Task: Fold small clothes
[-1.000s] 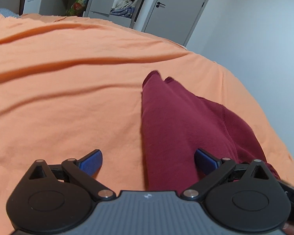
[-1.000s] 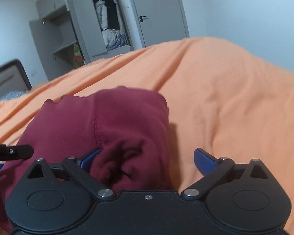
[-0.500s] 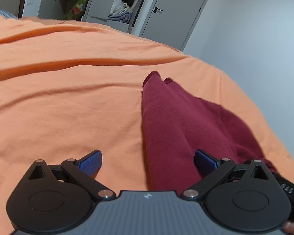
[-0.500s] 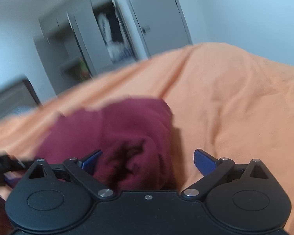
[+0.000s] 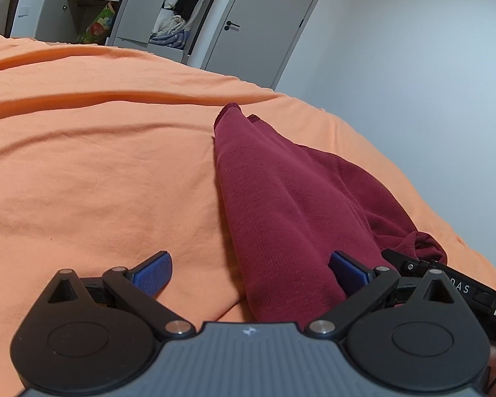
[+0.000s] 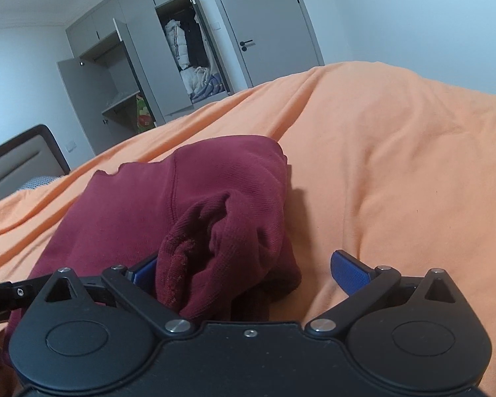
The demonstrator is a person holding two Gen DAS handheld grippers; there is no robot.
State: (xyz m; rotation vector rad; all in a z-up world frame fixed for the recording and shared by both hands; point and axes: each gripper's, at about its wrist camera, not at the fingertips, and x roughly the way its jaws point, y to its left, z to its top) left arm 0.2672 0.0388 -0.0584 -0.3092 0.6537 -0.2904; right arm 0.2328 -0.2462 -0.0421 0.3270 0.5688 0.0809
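Note:
A dark red knit garment [image 5: 281,198] lies partly folded on the orange bedsheet [image 5: 99,165]. My left gripper [image 5: 251,273] is open, low over the near left edge of the garment, with cloth between its blue pads but not pinched. In the right wrist view the same garment [image 6: 188,198] bunches up at its near end. My right gripper [image 6: 244,268] is open around that bunched end, its left pad [image 6: 145,269] half hidden by cloth. The other gripper's black body [image 5: 446,281] shows at the right of the left wrist view.
The orange sheet [image 6: 396,165] covers a wide bed with soft creases. Beyond it stand an open grey wardrobe [image 6: 182,59] with hanging clothes, a closed grey door [image 6: 264,26] and a dark headboard [image 6: 16,162] at the left.
Both grippers have stayed open at the near end of the garment. The views have tilted up a little, and the garment's right side now lies flatter.

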